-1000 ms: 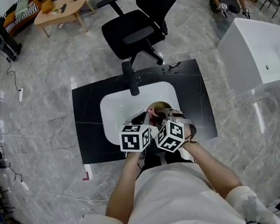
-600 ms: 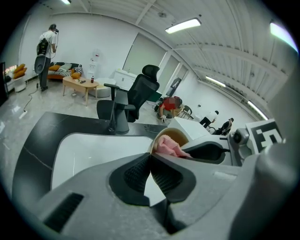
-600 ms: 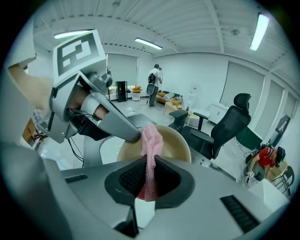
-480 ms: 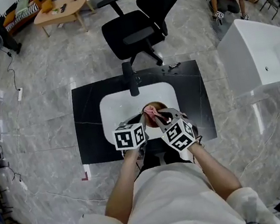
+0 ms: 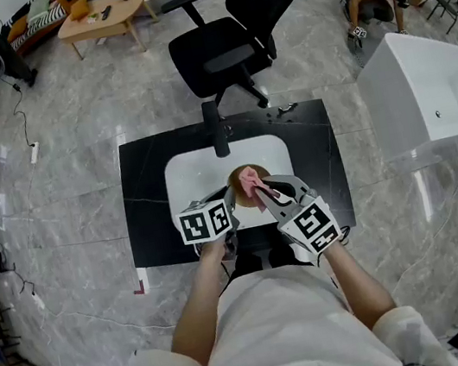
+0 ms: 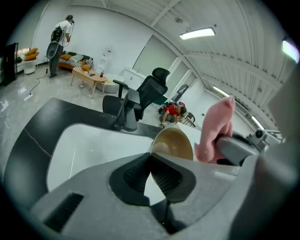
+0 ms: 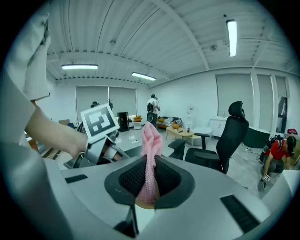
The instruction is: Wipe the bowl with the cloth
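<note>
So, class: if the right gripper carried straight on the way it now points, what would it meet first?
Beyond the pink cloth in the right gripper, probably the black faucet at the back of the sink; the bowl lies lower. Depth is unclear, so this is only likely.

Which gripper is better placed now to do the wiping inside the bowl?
Right. The right gripper is shut on the pink cloth, close to the bowl. The left gripper is shut on the bowl's rim, so it should probably only hold it steady.
</note>
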Demonstrator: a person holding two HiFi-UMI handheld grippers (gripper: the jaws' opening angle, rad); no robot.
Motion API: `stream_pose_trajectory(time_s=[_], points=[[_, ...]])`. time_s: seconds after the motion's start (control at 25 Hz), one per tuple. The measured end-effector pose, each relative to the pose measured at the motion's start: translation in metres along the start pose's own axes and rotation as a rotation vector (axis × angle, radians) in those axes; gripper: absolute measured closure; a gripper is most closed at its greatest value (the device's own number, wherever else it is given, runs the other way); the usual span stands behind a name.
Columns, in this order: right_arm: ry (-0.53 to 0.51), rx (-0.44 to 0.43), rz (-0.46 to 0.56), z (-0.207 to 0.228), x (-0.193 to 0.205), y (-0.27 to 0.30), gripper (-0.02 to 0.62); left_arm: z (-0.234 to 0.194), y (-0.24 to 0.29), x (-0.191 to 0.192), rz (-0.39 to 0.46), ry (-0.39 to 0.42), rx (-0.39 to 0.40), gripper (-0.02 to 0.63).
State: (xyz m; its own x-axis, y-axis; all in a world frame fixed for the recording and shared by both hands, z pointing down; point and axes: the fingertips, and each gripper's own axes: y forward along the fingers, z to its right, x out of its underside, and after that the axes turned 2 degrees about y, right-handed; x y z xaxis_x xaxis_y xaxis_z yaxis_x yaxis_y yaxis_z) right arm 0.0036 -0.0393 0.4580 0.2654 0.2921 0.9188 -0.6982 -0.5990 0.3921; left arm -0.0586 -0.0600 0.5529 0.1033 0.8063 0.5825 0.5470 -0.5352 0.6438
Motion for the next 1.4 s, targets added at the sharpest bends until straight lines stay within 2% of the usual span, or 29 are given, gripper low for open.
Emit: stream_pose_trajectory(time_s=[0.16, 0.44, 1.08, 1.4], points=[[0.058, 0.014, 0.081, 0.007, -0.017, -0.013, 0.561, -0.006, 0.001, 0.003, -0.011, -0.016, -0.016, 0.589], [0.120, 0.066, 0.110, 0.022, -0.010, -0.028, 0.561, -0.021, 0.007, 0.020, -0.047, -0.061, -0.033, 0.589], [0.218, 0.101, 0.007, 0.046, 0.033, -0.022, 0.561, -0.070, 0.054, 0.057, -0.200, -0.142, -0.088, 0.589], [0.256, 0.077, -0.053, 0.051, 0.063, -0.010, 0.561, -0.121, 0.086, 0.087, -0.256, -0.260, -0.152, 0.588]])
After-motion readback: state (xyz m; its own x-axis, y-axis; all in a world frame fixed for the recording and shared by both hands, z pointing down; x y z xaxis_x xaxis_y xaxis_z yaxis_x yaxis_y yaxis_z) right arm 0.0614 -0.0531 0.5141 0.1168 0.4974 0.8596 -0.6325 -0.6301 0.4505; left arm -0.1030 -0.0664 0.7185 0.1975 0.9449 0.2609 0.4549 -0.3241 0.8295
